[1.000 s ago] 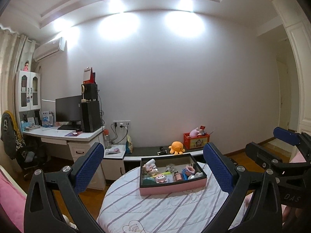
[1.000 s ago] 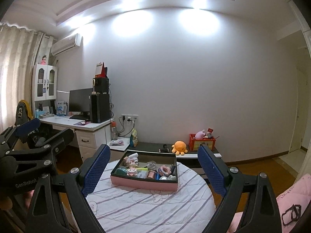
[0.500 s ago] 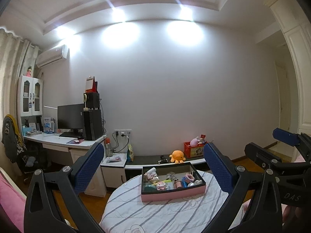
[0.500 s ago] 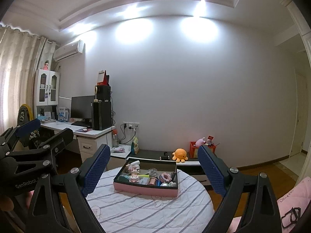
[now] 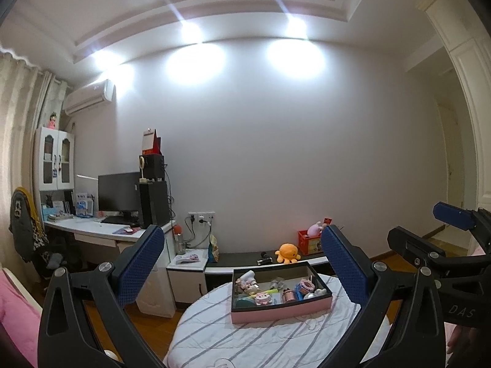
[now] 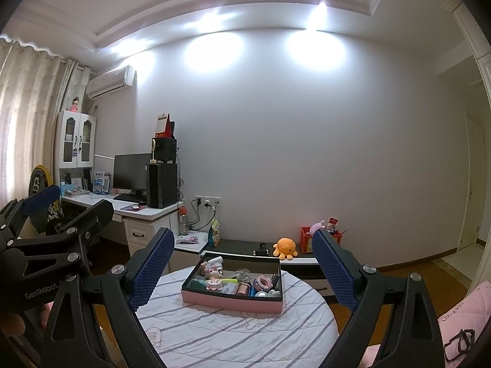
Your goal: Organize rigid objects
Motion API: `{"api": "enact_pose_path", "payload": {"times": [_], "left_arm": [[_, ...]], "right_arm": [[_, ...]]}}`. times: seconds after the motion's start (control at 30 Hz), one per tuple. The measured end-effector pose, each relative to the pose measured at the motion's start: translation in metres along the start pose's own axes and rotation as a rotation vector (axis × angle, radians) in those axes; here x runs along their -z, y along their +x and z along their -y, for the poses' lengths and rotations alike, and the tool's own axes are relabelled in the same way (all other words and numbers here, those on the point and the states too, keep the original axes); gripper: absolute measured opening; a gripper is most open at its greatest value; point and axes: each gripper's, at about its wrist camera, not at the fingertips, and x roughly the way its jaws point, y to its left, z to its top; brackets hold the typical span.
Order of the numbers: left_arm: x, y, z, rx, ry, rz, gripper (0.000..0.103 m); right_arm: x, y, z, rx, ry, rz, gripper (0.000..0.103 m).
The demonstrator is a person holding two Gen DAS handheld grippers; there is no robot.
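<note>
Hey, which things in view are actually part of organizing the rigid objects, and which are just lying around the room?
Part of the job:
pink box of small items on the round table
left gripper, open
right gripper, open

Just lying about:
orange octopus plush
red crate
monitor

Home bedroom/study: desk (image 6: pixel 144 211) w/ monitor (image 6: pixel 129 171), plush octopus (image 6: pixel 285 247).

Pink box on a round table, left gripper spread wide

The pink box (image 5: pixel 280 303) sits at six o'clock on the striped round table (image 5: pixel 245 337), framed by the left gripper (image 5: pixel 242 271); orange plush (image 5: pixel 288 253) just beyond.
</note>
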Motion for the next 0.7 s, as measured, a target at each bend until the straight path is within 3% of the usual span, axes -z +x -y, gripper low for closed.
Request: {"api": "enact_pose_path", "payload": {"times": [0.7], "left_arm": [[-0.0025, -0.0039, -0.0006, -0.014, 0.014, 0.008, 0.103]], "right_arm": [[-0.0023, -0.0031, -0.0033, 0.000, -0.002, 0.001, 0.093]]}}
